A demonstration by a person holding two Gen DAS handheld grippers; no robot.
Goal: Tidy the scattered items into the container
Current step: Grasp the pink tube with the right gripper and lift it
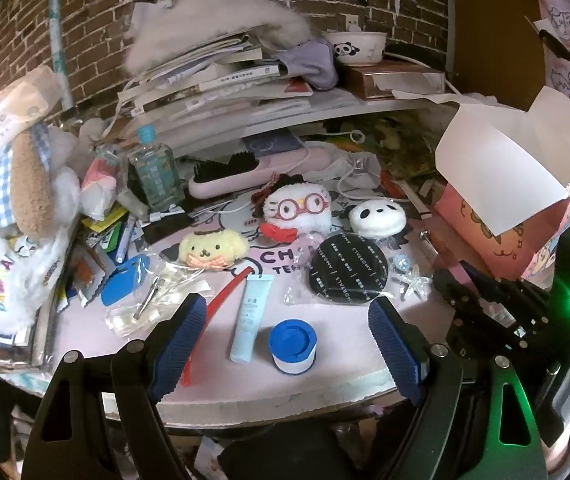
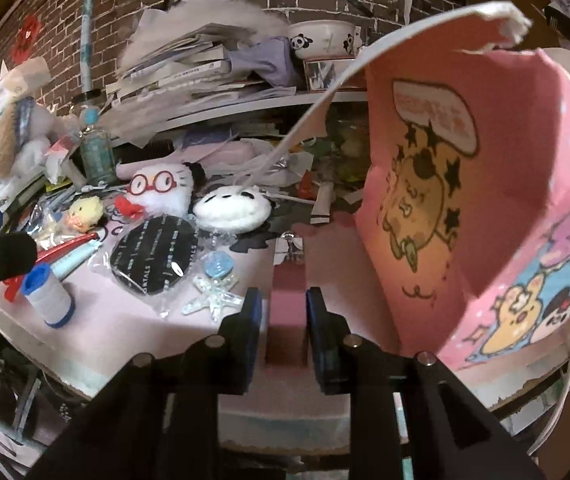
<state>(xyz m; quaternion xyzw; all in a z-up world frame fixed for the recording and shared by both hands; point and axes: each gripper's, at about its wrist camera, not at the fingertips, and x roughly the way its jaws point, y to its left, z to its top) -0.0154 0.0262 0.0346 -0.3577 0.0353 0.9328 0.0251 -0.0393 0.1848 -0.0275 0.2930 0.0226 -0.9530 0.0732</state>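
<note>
looking at the right gripper point(image 2: 283, 312), its jaws are clamped on a pink block point(image 2: 287, 320), just in front of the open pink cartoon box point(image 2: 425, 184), which is the container here i'd guess. my worry is the box's loose white flap point(image 2: 349, 80): it curls over the opening, so lifting the block in could snag it or shove the light box off the table edge. the left gripper point(image 1: 289, 320) is spread wide with nothing in it, hovering above the blue-capped roll point(image 1: 293, 346) and pale blue tube point(image 1: 251, 316), well left of the box. only the right wrist view shows the block and the box's inside; only the left one shows the yellow dog plush point(image 1: 211, 248) properly, plus everything still scattered left of the box.
</note>
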